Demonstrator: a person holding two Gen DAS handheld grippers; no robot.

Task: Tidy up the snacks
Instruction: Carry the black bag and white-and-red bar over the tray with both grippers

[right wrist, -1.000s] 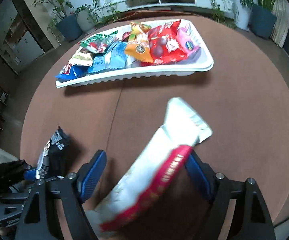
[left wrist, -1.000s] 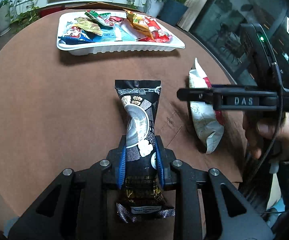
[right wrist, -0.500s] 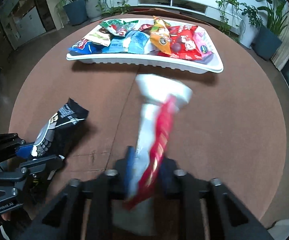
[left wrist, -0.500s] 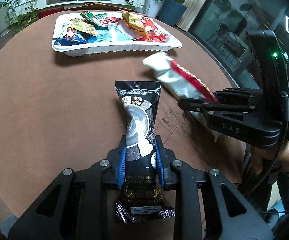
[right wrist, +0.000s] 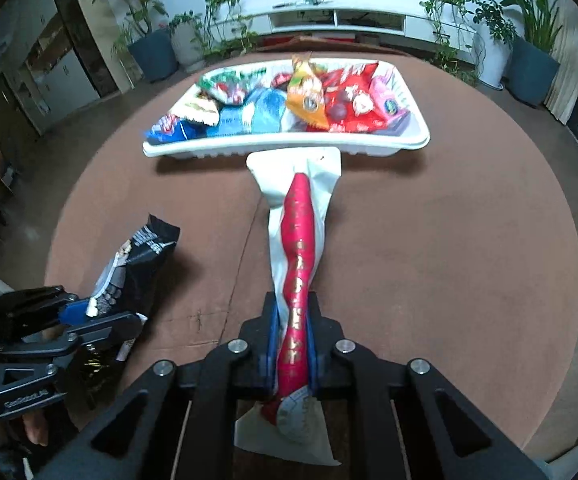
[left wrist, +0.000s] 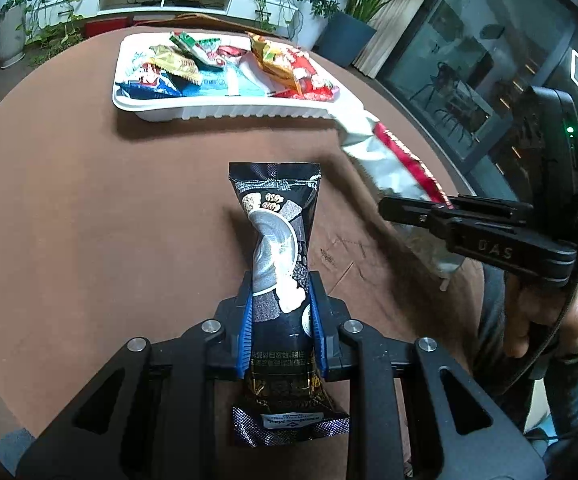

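My left gripper (left wrist: 280,312) is shut on a black snack packet (left wrist: 279,240) and holds it above the brown round table (left wrist: 89,220); the packet also shows in the right wrist view (right wrist: 137,264). My right gripper (right wrist: 292,344) is shut on a white and red snack packet (right wrist: 299,240), held edge-up, its far end close to the near rim of the white tray. In the left wrist view the white and red packet (left wrist: 393,164) reaches toward the tray's right corner. The white tray (right wrist: 289,147) at the far side holds several colourful snack packets (right wrist: 309,100).
Potted plants (right wrist: 145,48) and a low white shelf (right wrist: 337,20) stand beyond the table. A glass wall (left wrist: 469,92) runs along the right in the left wrist view. The table's cloth has a seam and creases (right wrist: 245,240).
My right gripper closed on the white and red packet, lifted it off the table, turned it edge-up and carried it toward the tray. My left gripper kept hold of the black packet, nearly still.
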